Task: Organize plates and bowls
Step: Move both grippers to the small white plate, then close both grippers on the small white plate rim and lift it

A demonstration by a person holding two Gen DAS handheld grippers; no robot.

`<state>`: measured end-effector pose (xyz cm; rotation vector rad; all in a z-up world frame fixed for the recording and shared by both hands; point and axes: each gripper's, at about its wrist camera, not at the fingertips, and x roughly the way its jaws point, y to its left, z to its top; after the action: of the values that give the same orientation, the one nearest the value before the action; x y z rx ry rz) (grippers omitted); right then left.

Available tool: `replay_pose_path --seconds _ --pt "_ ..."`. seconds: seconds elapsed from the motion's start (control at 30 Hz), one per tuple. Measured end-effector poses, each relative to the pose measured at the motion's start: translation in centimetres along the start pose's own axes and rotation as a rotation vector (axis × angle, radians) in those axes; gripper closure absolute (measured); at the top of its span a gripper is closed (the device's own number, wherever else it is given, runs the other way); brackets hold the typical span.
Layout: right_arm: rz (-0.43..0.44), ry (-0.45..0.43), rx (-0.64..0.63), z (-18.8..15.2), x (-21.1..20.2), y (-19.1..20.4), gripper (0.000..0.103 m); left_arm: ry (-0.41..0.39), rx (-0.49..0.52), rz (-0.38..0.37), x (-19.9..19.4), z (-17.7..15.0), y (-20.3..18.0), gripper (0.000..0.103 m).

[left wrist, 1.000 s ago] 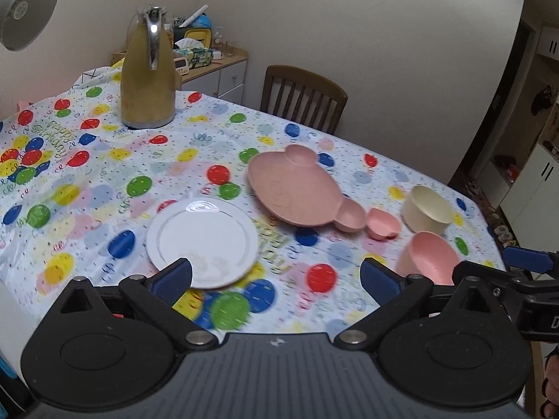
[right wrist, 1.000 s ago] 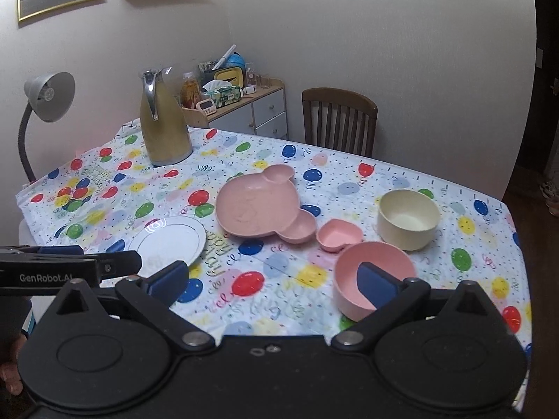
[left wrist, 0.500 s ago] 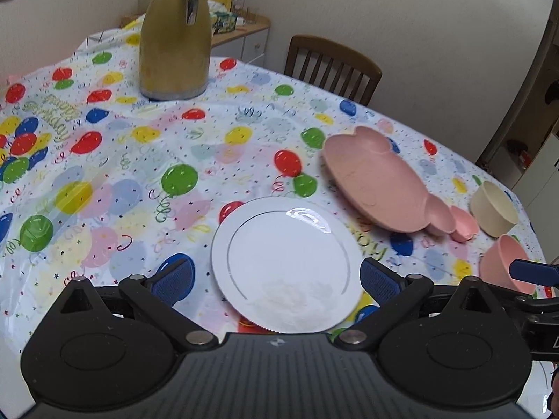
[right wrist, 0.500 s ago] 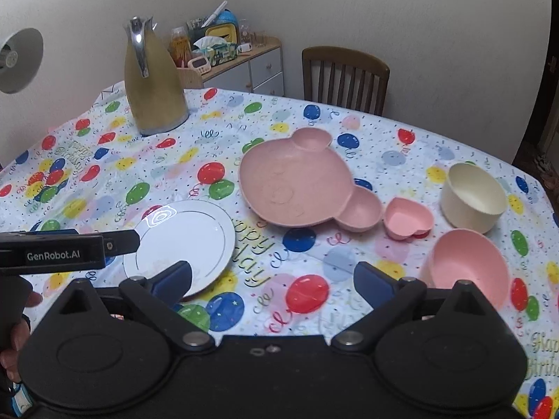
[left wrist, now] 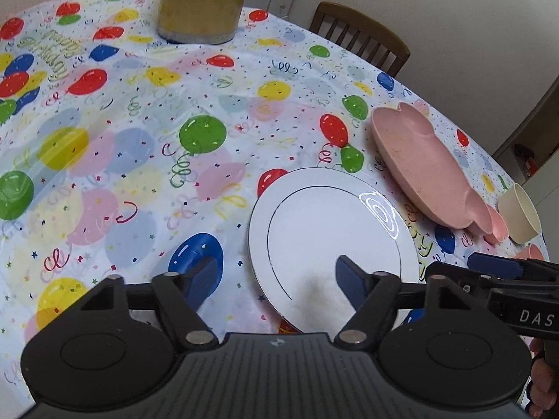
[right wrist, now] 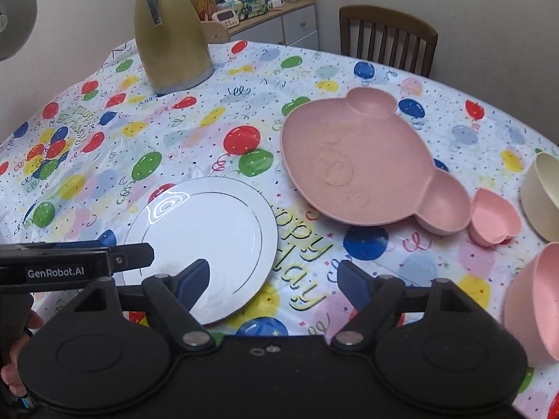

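Observation:
A white plate (left wrist: 332,230) (right wrist: 202,241) with a thin dark ring lies on the balloon tablecloth (left wrist: 139,160). My left gripper (left wrist: 276,276) hangs low over its left rim, one finger above the plate and one above the cloth. Its jaws are closing and do not press on the plate. My right gripper (right wrist: 274,279) straddles the plate's right rim the same way, also closing and not gripping. To the right are a pink bear-shaped plate (right wrist: 356,160) (left wrist: 419,167), a pink heart dish (right wrist: 492,216), a cream bowl (right wrist: 541,195) and a pink bowl (right wrist: 534,296).
A gold thermos jug (right wrist: 171,35) stands at the table's far left. A wooden chair (right wrist: 387,38) is pushed in at the far side. A cluttered cabinet (right wrist: 265,10) and a lamp head (right wrist: 14,17) are behind. A hand holds each gripper at the frame edges.
Both grippers have come down and forward toward the white plate, which now fills far more of each view. Both pairs of jaws have narrowed from fully wide.

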<state>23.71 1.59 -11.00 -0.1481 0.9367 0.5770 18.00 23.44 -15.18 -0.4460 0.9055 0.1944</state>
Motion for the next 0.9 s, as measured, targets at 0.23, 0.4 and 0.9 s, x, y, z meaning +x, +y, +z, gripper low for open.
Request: replay_pose_path --seconds 0.23,0.4,0.9 --pt "0.044 0.029 0.01 0.8 2.0 -0.2 0.035 0.016 -0.032 -0.017 1.1 0.9 0.6 0.059" --pt "0.087 0.057 0.03 1.4 3.5 -0.6 0.049 0.023 -0.062 -0.023 1.6 1.5 1.5 0.072" --pt "0.133 0.082 0.126 1.8 5.0 -2.2 0.082 0.035 -0.099 -0.049 2.1 2.1 2.5 0.091"
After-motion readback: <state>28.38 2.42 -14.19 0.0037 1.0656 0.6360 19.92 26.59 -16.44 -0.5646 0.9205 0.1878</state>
